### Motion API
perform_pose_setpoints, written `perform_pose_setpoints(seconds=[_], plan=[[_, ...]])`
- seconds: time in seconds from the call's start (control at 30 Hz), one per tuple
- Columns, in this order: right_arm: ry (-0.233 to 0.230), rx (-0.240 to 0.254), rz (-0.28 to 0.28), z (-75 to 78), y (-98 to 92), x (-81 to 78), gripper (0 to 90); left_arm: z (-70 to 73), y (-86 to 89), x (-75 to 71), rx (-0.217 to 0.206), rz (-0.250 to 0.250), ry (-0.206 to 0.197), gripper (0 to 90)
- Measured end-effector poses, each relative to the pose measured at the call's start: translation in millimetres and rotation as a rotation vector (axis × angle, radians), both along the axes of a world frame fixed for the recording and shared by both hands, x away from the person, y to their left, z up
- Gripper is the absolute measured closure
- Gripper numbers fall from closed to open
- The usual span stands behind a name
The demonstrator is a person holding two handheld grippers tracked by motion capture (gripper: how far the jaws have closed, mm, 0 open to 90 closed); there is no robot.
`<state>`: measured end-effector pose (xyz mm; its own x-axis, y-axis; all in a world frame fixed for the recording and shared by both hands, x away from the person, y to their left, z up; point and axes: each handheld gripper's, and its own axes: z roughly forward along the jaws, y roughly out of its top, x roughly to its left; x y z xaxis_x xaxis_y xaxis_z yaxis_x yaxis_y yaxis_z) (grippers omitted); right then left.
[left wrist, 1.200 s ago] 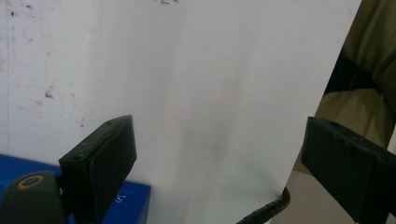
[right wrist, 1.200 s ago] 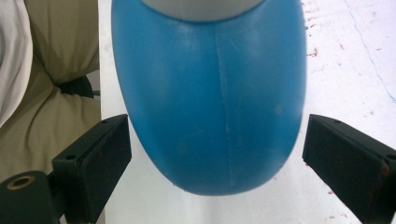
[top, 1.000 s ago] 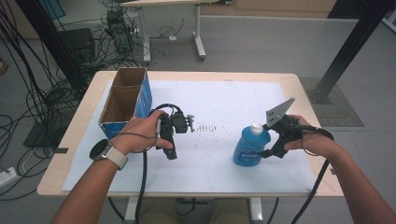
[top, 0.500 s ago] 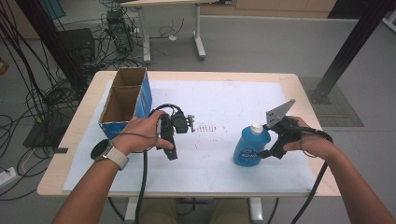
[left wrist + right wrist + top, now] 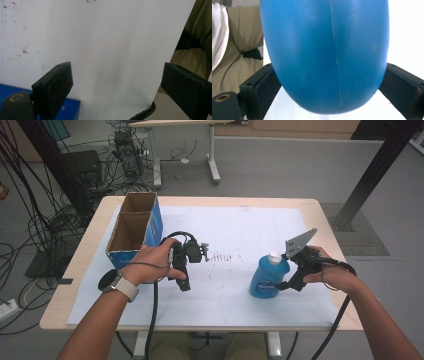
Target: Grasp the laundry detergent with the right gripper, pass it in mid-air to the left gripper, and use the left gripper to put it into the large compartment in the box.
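Upright blue bottle (image 5: 268, 279) clamped in right tongs (image 5: 286, 281) at table's four o'clock; left tongs (image 5: 186, 285) wide open, empty.

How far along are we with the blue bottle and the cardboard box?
Done: the right gripper has its jaws around the blue bottle, seemingly pressing its sides. In hand: the bottle stands upright on the white sheet, not yet lifted. Left: presumably carrying it across to the open cardboard box, whose two visible compartments look empty. The left gripper waits open beside the box, holding nothing.
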<state>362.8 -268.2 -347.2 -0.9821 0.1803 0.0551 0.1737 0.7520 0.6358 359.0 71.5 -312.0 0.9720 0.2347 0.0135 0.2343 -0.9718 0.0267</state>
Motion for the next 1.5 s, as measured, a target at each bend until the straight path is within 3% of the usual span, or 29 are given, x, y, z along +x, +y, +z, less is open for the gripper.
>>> perform_pose_setpoints(seconds=[1.5], plan=[[-0.021,0.085,0.0,-15.1,0.0,-0.7,14.7,-1.2,-1.2,1.0,0.001,0.005,0.0,10.7]])
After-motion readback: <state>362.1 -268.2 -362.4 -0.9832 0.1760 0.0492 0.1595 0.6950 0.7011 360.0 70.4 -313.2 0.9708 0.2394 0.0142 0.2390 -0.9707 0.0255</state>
